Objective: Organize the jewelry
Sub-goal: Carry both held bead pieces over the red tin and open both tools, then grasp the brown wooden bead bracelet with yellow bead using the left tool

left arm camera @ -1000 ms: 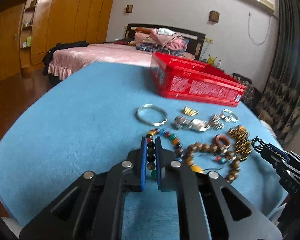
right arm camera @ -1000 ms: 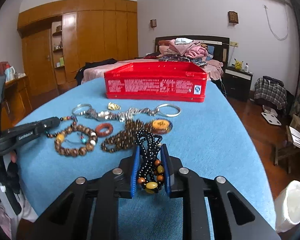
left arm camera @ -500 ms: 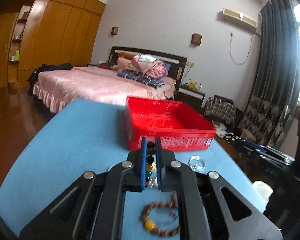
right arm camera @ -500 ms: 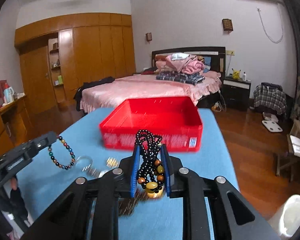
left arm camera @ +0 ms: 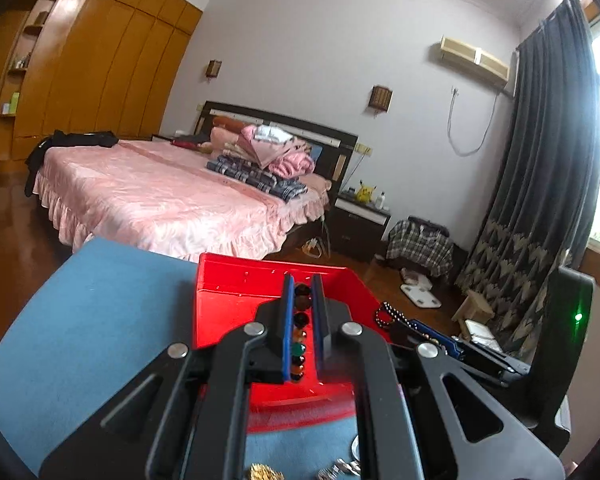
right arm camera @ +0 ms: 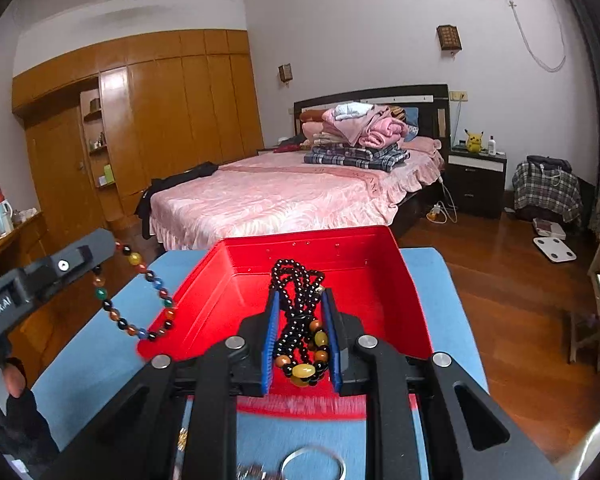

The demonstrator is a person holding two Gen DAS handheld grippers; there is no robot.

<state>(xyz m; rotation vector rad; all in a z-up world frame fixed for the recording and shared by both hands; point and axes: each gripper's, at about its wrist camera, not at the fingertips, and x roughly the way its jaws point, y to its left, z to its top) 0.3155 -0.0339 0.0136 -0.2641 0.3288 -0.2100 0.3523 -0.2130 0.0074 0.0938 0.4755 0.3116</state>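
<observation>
Right wrist view: both tongs are gripping beads (black necklace mine); I'm centring over the red box before releasing.

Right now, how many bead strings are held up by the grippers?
2. The multicoloured bead bracelet hangs from the left gripper, beside the red box. The black bead necklace sits in the right gripper over the box. More jewelry on the table may be hidden.
</observation>
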